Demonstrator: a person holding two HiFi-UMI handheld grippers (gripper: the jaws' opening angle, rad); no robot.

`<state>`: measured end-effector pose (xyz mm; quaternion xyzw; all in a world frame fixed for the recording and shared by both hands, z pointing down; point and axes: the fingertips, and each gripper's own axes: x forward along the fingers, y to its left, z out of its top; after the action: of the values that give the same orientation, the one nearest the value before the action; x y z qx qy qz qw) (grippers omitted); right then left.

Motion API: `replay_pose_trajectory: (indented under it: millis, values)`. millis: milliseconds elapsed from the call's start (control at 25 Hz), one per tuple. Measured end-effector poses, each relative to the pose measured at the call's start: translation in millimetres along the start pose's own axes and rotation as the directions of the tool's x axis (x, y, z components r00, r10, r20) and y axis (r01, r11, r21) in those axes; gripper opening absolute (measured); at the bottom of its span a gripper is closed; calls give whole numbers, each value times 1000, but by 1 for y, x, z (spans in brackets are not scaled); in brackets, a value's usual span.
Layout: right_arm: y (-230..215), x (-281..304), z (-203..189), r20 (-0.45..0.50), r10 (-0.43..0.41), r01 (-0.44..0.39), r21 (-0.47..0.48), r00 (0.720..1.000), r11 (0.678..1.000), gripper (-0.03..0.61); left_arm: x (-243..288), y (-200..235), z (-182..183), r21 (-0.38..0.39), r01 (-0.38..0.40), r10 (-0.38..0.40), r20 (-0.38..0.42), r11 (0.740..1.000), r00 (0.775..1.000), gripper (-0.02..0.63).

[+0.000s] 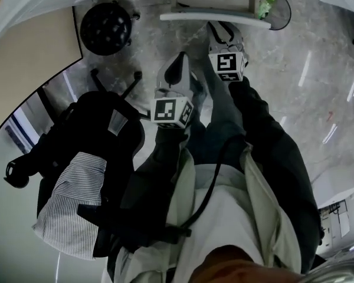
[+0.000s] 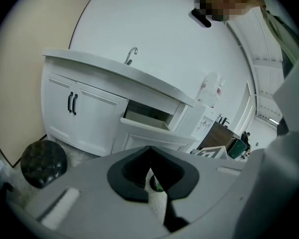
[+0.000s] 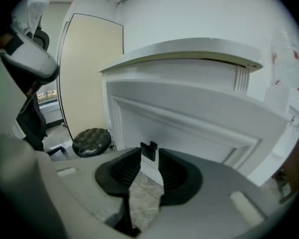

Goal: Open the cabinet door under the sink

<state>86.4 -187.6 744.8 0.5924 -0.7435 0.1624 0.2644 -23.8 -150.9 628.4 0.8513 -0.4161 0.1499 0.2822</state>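
Since the door (image 3: 189,116) lies straight ahead of the right gripper (image 1: 220,30), that is the hand on which the coming pull turns. Its jaws stand part-way apart with the black handle (image 3: 149,152) between their tips. The pads look to be bearing on it from either side, though a sliver of gap on one side leaves the grip less than certain. What shows of the handle is a short dark block standing upright, so its long axis seems to run up and down. The jaws take it across its narrow width, which suits a pull straight back toward the person. The door sits under the counter (image 3: 184,51) that carries the tap (image 2: 131,55), to the right of the closed doors (image 2: 89,113) seen in the left gripper view. In the head view its top edge appears to stand out from the cabinet front already, so I judge the opening begun but not finished. The left gripper (image 2: 149,153) is closed, pads together with nothing held. It hangs behind and to the left of the right one, well apart from the door; it is the farther hand and has no part in this step. The pull should draw away from the cabinet face, toward the person's legs. The risk is the pads slipping off so small a handle if the pull goes off-line.
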Motion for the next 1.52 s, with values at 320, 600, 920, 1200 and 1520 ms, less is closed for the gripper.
replay_pose_trajectory:
  millis: [320, 600, 920, 1200, 1520]
  values:
    - [27, -100, 17, -26, 67, -52, 368, 997, 928, 127, -73, 3, 50, -4, -3, 3, 51, 1000, 999, 8]
    - [48, -188, 57, 30, 99, -102, 438, 995, 893, 127, -136, -37, 64, 36, 110, -112, 61, 993, 992, 8]
    - [80, -256, 85, 60, 125, -138, 508, 990, 850, 127, -184, -62, 55, 58, 163, -165, 30, 985, 986, 8]
    - [92, -283, 69, -26, 206, -168, 481, 978, 861, 127, -202, -86, 72, 104, 169, -176, 68, 980, 982, 8]
    - [74, -310, 52, -41, 328, -263, 507, 944, 821, 124, -189, -132, 67, 109, 147, -153, 57, 983, 987, 8]
